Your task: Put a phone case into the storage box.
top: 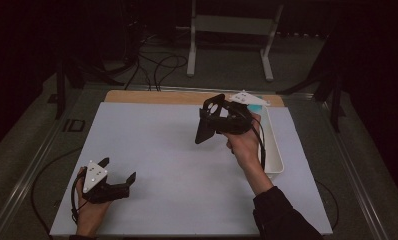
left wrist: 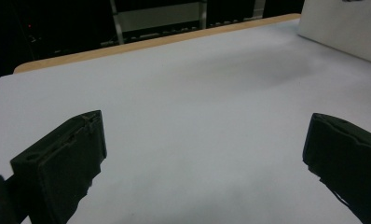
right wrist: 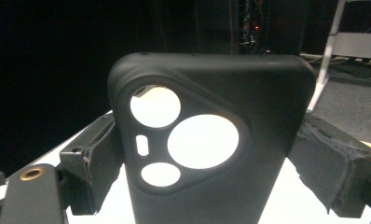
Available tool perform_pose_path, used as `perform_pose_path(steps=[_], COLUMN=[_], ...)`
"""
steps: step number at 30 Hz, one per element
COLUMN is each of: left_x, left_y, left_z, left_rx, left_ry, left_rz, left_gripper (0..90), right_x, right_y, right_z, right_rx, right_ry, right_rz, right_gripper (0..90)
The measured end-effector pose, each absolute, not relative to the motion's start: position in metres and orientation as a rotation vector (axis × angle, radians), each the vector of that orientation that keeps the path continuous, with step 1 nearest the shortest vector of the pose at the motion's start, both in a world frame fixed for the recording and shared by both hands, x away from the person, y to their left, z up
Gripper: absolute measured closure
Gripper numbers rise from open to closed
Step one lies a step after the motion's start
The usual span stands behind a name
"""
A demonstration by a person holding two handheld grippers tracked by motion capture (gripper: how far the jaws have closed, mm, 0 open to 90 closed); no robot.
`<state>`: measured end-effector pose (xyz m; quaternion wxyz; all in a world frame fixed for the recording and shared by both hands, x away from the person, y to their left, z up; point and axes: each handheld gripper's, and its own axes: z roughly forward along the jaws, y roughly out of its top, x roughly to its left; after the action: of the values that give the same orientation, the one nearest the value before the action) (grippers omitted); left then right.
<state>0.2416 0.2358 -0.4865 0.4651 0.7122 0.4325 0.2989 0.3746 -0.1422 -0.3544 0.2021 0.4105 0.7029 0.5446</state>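
Two grippers, one phone case, one tray. My right gripper (top: 212, 125) is raised above the far right part of the bench (top: 177, 150), and its jaws are clamped on the two long edges of a single black phone case (top: 209, 120). In the right gripper view the phone case (right wrist: 230, 154) stands upright between my two padded jaws, its back toward the camera. Four cut-outs can be counted in its camera panel: two large round ones, one smaller oval one below them, and one narrow slot at the left. The pale bench shows through these openings.

My left gripper (top: 118, 172) rests low over the near left corner of the bench, well apart from the phone case. Its jaws stand wide apart with nothing between them; in the left gripper view my left gripper (left wrist: 202, 154) has bare white bench between its two black jaws.

One white tray (top: 274, 150) lies along the right edge of the bench, just beside my right hand (top: 244, 147). Its far end is partly covered by the right gripper, so I cannot tell what it holds. One white frame (top: 232, 30) stands on the floor beyond the bench.
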Motion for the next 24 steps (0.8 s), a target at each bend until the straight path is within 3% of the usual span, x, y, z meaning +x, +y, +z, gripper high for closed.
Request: perform_pose_path(steps=[24], left_x=[0.24], left_y=[0.237], left_z=[-0.485], left_rx=[1.731], left_ry=[1.071], left_rz=[0.743], left_gripper=[0.1], right_x=[0.401], right_y=[-0.17], right_z=[-0.35], right_rx=[1.204], right_ry=[1.866], right_rz=[1.444], right_gripper=[14.2])
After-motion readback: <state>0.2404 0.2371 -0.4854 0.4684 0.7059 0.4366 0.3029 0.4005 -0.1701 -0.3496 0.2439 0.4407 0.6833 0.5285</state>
